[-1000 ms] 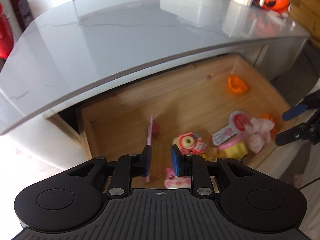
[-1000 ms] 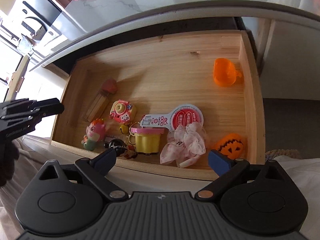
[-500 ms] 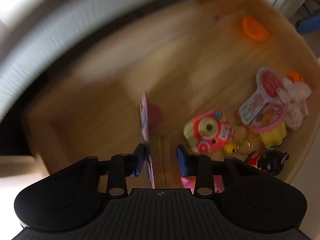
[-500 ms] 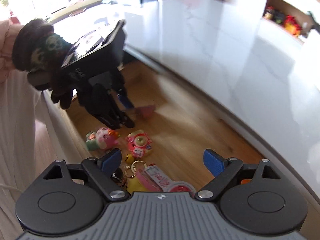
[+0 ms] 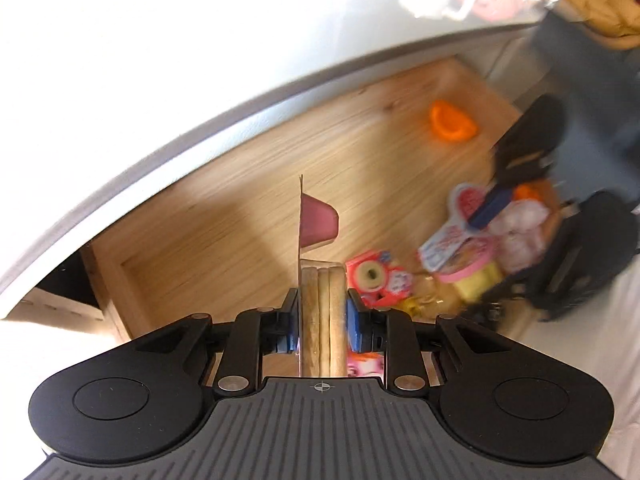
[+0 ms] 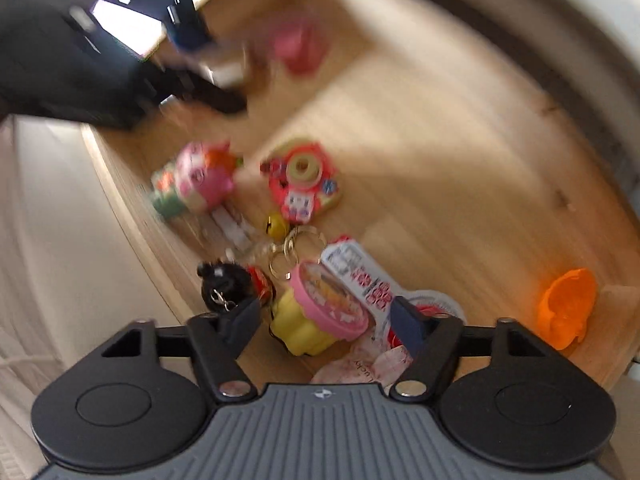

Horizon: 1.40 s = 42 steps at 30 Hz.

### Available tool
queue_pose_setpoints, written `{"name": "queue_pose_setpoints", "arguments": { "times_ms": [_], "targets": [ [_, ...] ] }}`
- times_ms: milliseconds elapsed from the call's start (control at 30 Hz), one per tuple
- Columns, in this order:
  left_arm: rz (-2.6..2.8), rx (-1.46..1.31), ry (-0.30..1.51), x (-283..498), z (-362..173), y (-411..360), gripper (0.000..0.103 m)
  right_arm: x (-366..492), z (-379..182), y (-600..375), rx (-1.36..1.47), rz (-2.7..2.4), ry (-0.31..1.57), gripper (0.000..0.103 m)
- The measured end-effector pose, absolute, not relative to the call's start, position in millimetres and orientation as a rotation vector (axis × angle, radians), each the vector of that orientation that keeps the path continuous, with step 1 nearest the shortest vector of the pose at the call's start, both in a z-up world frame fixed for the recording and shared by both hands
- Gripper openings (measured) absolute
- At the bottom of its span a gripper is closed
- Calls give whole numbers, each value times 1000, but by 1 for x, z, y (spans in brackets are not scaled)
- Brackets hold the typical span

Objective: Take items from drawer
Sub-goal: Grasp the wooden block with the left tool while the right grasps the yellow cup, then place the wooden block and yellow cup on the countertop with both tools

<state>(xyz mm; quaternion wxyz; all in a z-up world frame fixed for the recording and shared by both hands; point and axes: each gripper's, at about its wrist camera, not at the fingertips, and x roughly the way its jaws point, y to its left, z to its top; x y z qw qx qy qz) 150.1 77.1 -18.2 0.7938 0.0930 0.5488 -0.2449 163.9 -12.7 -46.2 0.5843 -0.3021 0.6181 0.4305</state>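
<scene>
The open wooden drawer (image 5: 224, 216) holds several small toys. My left gripper (image 5: 324, 330) points down into its left part, its jaws closing, pads pressed on a clear pack of wooden sticks (image 5: 322, 312) with a pink cap (image 5: 318, 220). My right gripper (image 6: 326, 322) hovers over the front of the drawer, its jaws closing. A yellow cup with a pink lid (image 6: 316, 320) sits between its fingers, and small gaps show on both sides. The left gripper is a dark blur at the top left of the right wrist view.
Around the yellow cup lie a red camera toy (image 6: 304, 176), a pink figure (image 6: 196, 180), a black keychain (image 6: 226, 286), a red-and-white label card (image 6: 360, 276) and pink cloth (image 6: 360, 368). An orange cup (image 6: 566, 308) sits apart. The grey countertop (image 5: 200, 40) overhangs the drawer's back.
The left jaws have closed on the stick pack, which earlier leaned against one finger. The right gripper swung round, came down over the yellow cup and narrowed its jaws.
</scene>
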Motion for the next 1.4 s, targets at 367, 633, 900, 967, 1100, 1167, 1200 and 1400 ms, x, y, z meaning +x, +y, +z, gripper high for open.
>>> {"name": "queue_pose_setpoints", "arguments": {
  "times_ms": [367,633,900,967,1100,1167,1200,1400],
  "targets": [
    [-608,198,1140,137,0,82,26,158,-49,1,-841,1021,1480,58],
    [-699,163,1014,119,40,90,26,157,29,-33,-693,1003,1303,56],
    [-592,-184,749,155,138,128,26,174,164,-70,-460,960,986,56],
    [-397,-188,762,186,142,133,26,192,188,-70,-428,898,889,56],
    [-210,-135,810,224,107,128,27,231,193,-54,-413,731,792,56],
    [-173,-103,818,227,91,127,28,247,177,-42,-423,670,793,56],
    [-179,-101,811,226,93,132,28,253,167,-37,-426,649,801,56],
    [-198,-52,809,221,81,119,38,268,125,-10,-434,586,824,55]
  ]
}}
